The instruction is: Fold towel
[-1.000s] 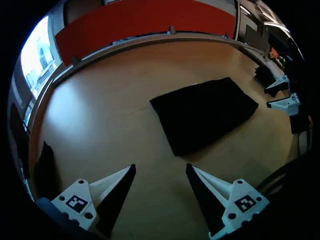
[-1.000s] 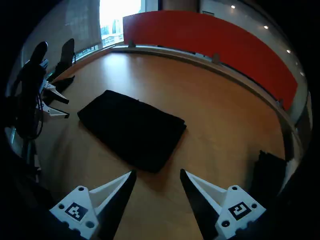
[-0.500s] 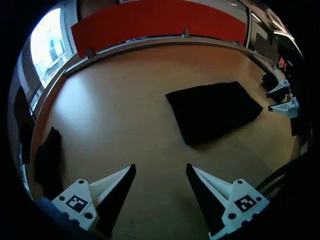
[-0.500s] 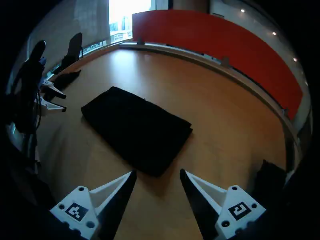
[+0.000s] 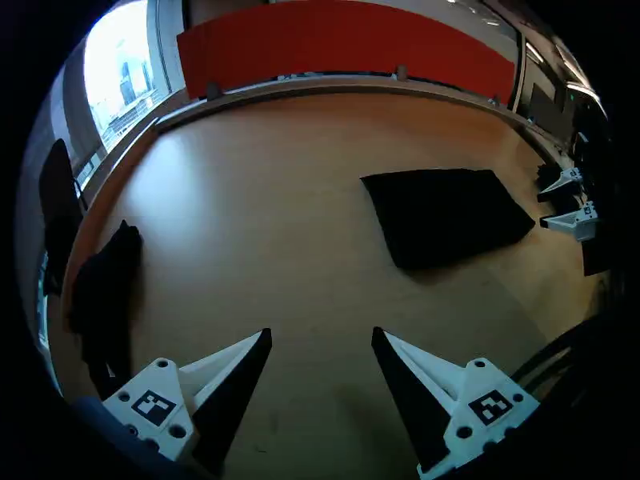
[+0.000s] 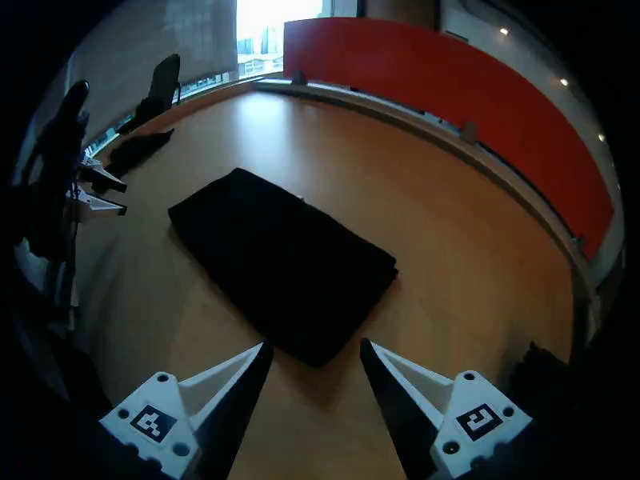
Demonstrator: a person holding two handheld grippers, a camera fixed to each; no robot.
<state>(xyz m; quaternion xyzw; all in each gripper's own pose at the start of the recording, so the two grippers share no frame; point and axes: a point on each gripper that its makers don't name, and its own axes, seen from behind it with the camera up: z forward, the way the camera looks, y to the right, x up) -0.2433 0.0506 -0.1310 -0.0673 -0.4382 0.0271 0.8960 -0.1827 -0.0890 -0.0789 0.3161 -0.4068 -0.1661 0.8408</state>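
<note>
Since a second ago the left gripper view has swung leftward, so the folded black rectangular cloth towel (image 5: 448,212) now sits farther right and a dark crumpled cloth heap (image 5: 104,296) at the worktop's left edge shows more fully; in the right gripper view the towel has drawn nearer that tool's fingers. The towel lies flat on the smooth light-brown wooden worktop (image 5: 264,224), neatly squared, soft and matte, its layers giving thick rounded edges. The left tool (image 5: 320,332) hangs wide open over bare wood, well apart from the towel, holding nothing. The right tool (image 6: 315,344) is likewise spread wide and empty, its white plastic fingers with black inner faces just short of the towel's near corner. A long red panel (image 5: 344,40) stands behind the worktop's far edge
</note>
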